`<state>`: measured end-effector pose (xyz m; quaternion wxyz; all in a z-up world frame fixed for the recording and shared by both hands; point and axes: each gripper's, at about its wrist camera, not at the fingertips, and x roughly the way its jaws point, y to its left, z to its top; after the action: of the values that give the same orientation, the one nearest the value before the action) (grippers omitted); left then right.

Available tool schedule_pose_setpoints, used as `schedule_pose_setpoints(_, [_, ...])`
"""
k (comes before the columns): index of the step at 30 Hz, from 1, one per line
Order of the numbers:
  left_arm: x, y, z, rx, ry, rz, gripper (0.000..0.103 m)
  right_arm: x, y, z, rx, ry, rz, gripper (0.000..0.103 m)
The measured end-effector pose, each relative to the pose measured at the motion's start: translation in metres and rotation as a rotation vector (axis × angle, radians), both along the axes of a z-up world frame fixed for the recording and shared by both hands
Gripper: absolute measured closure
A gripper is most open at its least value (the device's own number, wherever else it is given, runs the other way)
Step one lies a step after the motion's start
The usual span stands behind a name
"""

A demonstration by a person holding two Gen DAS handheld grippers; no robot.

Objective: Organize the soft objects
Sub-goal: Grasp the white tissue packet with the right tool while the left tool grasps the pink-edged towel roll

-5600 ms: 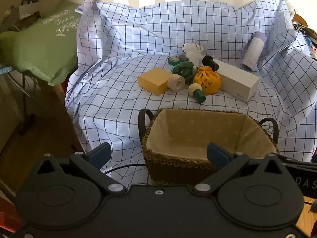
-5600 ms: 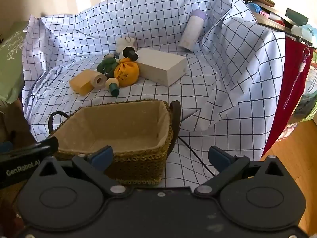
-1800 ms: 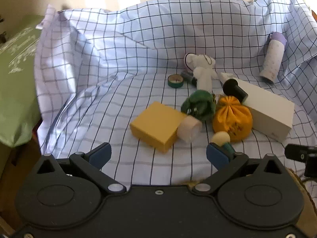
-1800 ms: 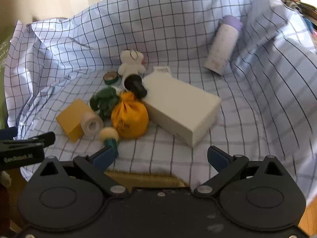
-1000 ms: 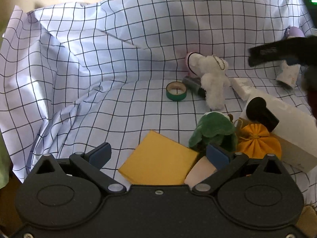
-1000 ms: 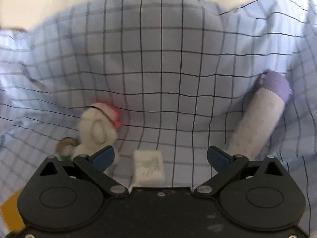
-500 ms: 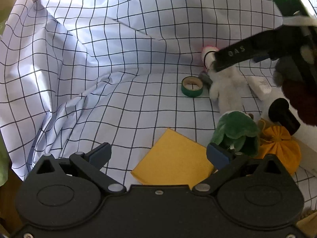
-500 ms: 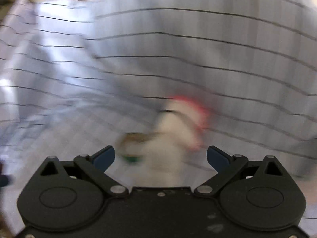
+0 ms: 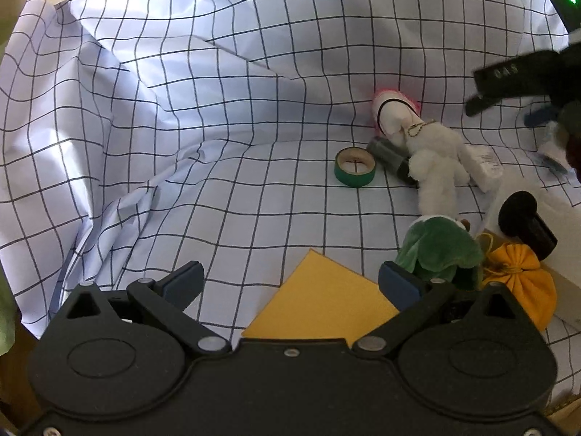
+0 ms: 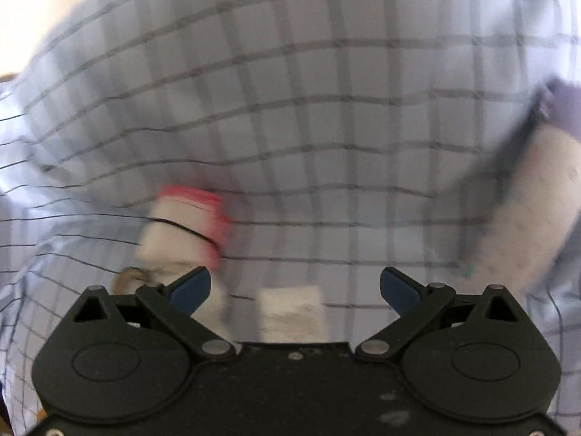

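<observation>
In the left wrist view the checked cloth (image 9: 189, 116) fills the left and upper frame. At the bottom, the left gripper (image 9: 290, 283) has its jaws spread wide and grips nothing, with a yellow block (image 9: 323, 309) lying between them. Right of centre a green tape roll (image 9: 355, 167) lies flat just beside a dark tube (image 9: 390, 156); the white plush toy (image 9: 432, 156) lies partly over that tube. Lower right, the green plush toy (image 9: 439, 250) sits beside the orange drawstring pouch (image 9: 519, 279), which is cinched shut, contents unseen, against a white box (image 9: 526, 196). The right gripper (image 10: 295, 287) enters at the upper right edge; in its own blurred view its jaws are wide apart and empty, the plush at lower left and a pale bottle with a purple cap (image 10: 526, 225) at right.
</observation>
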<state>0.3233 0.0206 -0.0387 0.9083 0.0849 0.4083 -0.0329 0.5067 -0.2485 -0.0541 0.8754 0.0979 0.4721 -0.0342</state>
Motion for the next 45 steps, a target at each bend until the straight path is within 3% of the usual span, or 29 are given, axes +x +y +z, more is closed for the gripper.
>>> schedule_pose_setpoints(3, [0.002, -0.003, 0.000, 0.005, 0.004, -0.010, 0.004, -0.002, -0.011, -0.013, -0.017, 0.046, -0.009, 0.003])
schedule_pose_setpoints(10, [0.010, -0.008, 0.002, -0.009, 0.034, -0.027, 0.004, -0.003, 0.009, -0.037, -0.034, 0.102, 0.042, 0.007])
schedule_pose_setpoints(13, [0.014, -0.011, 0.003, -0.008, 0.038, -0.032, 0.004, -0.001, 0.016, -0.048, -0.035, 0.113, 0.031, 0.015])
schedule_pose_setpoints(19, [0.025, -0.020, 0.003, -0.030, 0.053, -0.041, 0.004, -0.002, 0.020, -0.059, -0.063, 0.100, -0.008, 0.051])
schedule_pose_setpoints(24, [0.039, -0.031, 0.003, -0.038, 0.060, -0.048, 0.004, -0.008, 0.021, -0.059, -0.071, 0.070, -0.025, 0.054])
schedule_pose_setpoints(29, [0.059, -0.048, 0.008, -0.034, 0.039, -0.053, 0.004, -0.013, 0.005, -0.058, -0.003, 0.062, -0.064, 0.054])
schedule_pose_setpoints(38, [0.118, -0.080, 0.016, -0.068, 0.019, -0.042, 0.004, -0.024, -0.008, -0.048, 0.043, 0.031, -0.092, 0.054])
schedule_pose_setpoints(45, [0.157, -0.096, 0.003, -0.096, 0.044, -0.016, 0.004, -0.023, 0.003, -0.049, -0.041, 0.014, -0.096, 0.054])
